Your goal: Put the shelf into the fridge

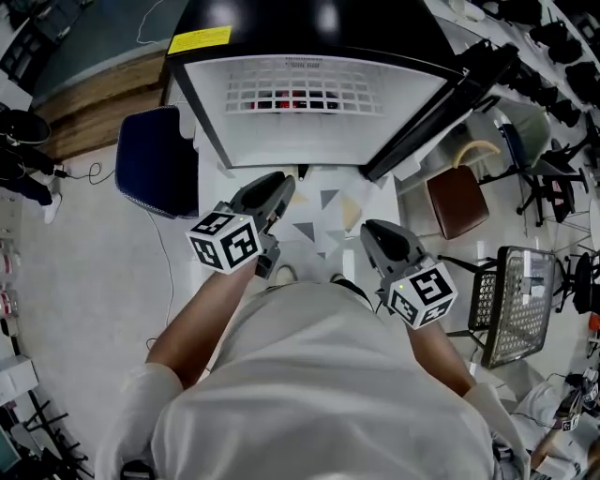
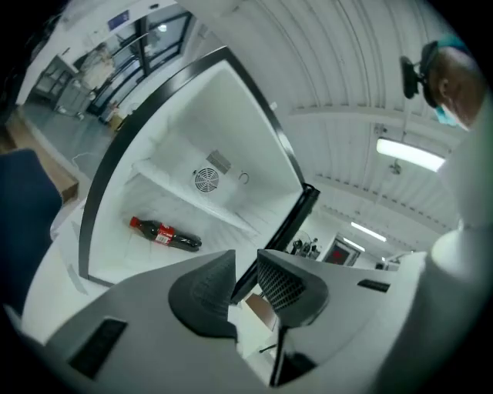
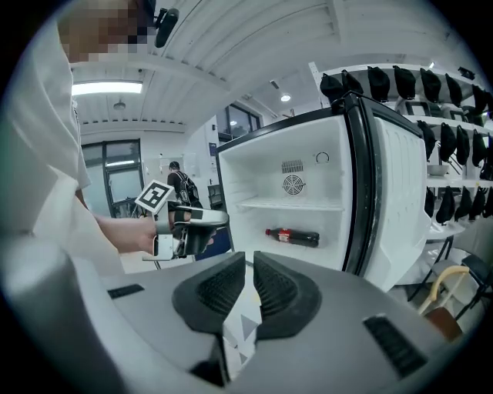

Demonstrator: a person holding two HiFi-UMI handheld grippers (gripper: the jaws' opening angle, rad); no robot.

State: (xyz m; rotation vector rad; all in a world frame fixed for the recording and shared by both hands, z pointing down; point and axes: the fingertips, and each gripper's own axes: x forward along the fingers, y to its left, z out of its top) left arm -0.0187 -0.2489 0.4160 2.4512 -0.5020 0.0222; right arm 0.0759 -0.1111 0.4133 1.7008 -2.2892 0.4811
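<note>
Facing straight into the open fridge (image 1: 281, 28) at 12 o'clock in the head view, with the door (image 1: 436, 112) swung out toward 2 o'clock, presumably left wide to keep the mouth free for loading. Spotting the shelf (image 1: 300, 89) already inside, up at 12 o'clock, lying level across the compartment at about mid height and reaching wall to wall, so seemingly seated on its side ledges and the job all but done. Looks white, a flat lattice of slots from above, thin and pale as a ledge when taken edge-on from either gripper view, just below the round fan grille (image 3: 293, 185) on the back wall. Catching red through the slots: a cola bottle (image 3: 293, 236) on its side on the compartment floor beneath, apart from the shelf, with a clear gap kept between the two. Left gripper (image 2: 245, 262) released, jaws plainly apart and empty, at 11 o'clock just off the centre of the head view and aimed at the fridge mouth. Right gripper (image 3: 249, 262) over at 3 o'clock, jaws only a slit apart, likewise gripping nothing. Both held well short of the fridge and touching nothing, probably for want of anything left to carry
</note>
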